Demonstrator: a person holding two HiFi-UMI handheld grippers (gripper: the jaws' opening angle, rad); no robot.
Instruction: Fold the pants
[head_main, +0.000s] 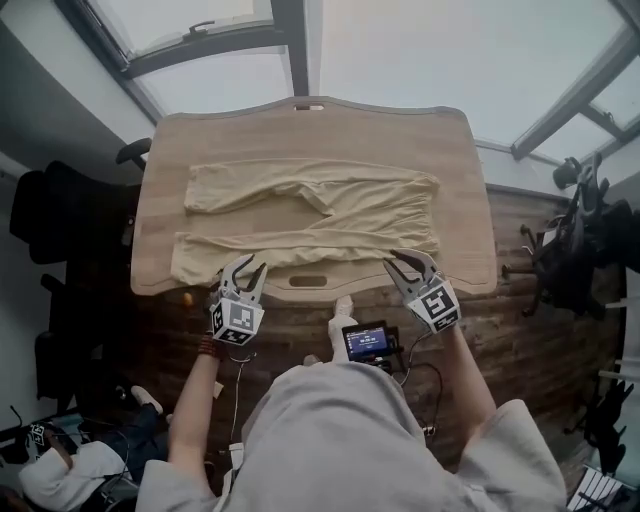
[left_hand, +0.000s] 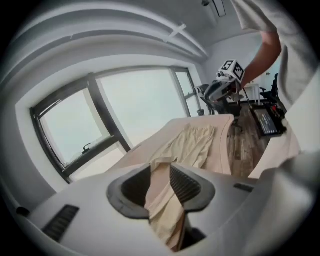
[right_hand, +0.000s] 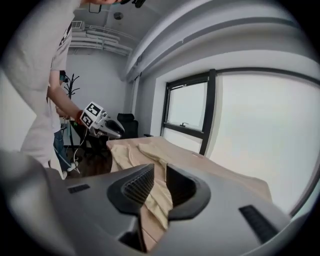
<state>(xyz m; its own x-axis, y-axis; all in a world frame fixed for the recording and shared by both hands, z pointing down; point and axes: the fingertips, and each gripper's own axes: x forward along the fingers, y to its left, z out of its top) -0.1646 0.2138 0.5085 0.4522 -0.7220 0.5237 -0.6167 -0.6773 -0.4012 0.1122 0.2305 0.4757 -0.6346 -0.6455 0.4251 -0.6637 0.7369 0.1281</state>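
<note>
While both tongs sit at the near side of the table (head_main: 470, 200), the entry reads as follows.

**Item:** pants (head_main: 310, 215), beige, spread flat on the wooden top.
- Long axis: left to right, parallel to the table's near edge.
- Waist: at the right.
- Legs: two, reaching left. One lies along the near edge and one farther off, with a bare wedge of tabletop between them.

**Left gripper (head_main: 247, 265):** on the near leg, at its near edge and short of the cuff. In the left gripper view the cloth runs up between the jaws and fills the gap. State: clenched on the pants.

**Right gripper (head_main: 408, 260):** at the near corner of the waist end. In the right gripper view a fold of cloth is pinched between the ribbed pads. State: clenched on the pants.

**Governing relation:**
- Both tongs hold the same long edge, the near one, and stand well apart along it.
- All the rest of the garment lies away from them, toward the window side.
- The far leg lies straight beyond the near leg.
- Neither hand is nearer to the far leg. The left carries the leg end and the right carries the waist end.

**Judgement:**
- The step in hand is a lengthwise fold, near leg over far leg.
- It calls for both tongs to lift and travel together across the long axis, away from the person.
- If they travel unevenly, the edge would likely land skewed.
</note>
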